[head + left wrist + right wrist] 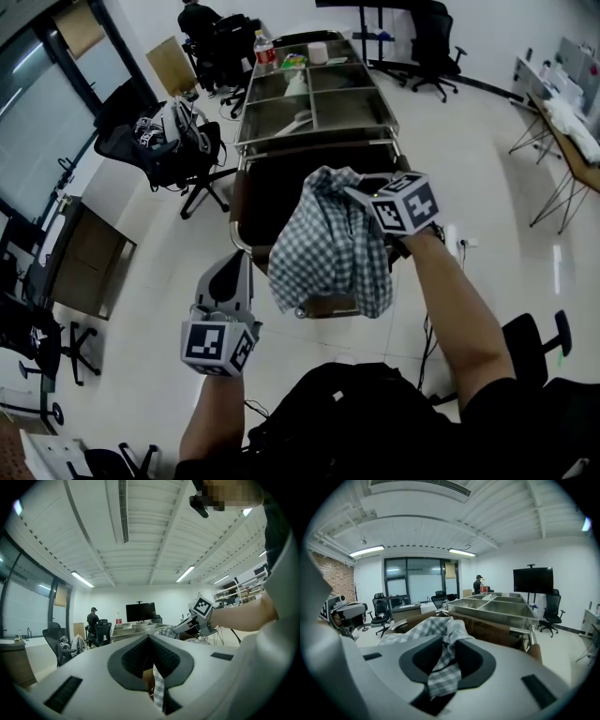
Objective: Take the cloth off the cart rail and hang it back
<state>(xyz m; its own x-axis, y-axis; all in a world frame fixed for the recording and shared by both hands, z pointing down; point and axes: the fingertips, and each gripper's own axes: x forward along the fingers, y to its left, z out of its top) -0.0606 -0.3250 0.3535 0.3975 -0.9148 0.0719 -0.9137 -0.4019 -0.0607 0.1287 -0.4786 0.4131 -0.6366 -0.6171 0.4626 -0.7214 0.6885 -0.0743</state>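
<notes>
The checked cloth (328, 246) hangs bunched from the tip of the right gripper (367, 199), spreading down and to that gripper's left. Its lower folds drape over the near brown rail (240, 211) of the cart (375, 120). In the right gripper view the jaws stand apart. A narrow strip of the cloth runs loose down the gap between them, and the pads do not press on it. The rest of the fabric is heaped just ahead of the jaws.

The left gripper (234, 272) is lower and to the left of the cloth's edge. In its own view the jaws are drawn together at the tips, with a thin band of the same checked fabric caught between them.

Beyond both tools the cart's steel top is split into four shallow compartments. A bottle with a red label (265, 49) stands at its far end.

The cart stands on a glossy white floor (169, 375) that mirrors the lights. Black office chairs (164, 145) stand to the left of the left gripper, and a person in dark clothes (197, 19) is at the far end of the room. From the right gripper, tall windows (408, 585) lie ahead, a brick wall (333, 581) is at the left and a dark monitor on a stand (533, 580) is at the right. Strip lights (83, 579) cross the ribbed white ceiling.
</notes>
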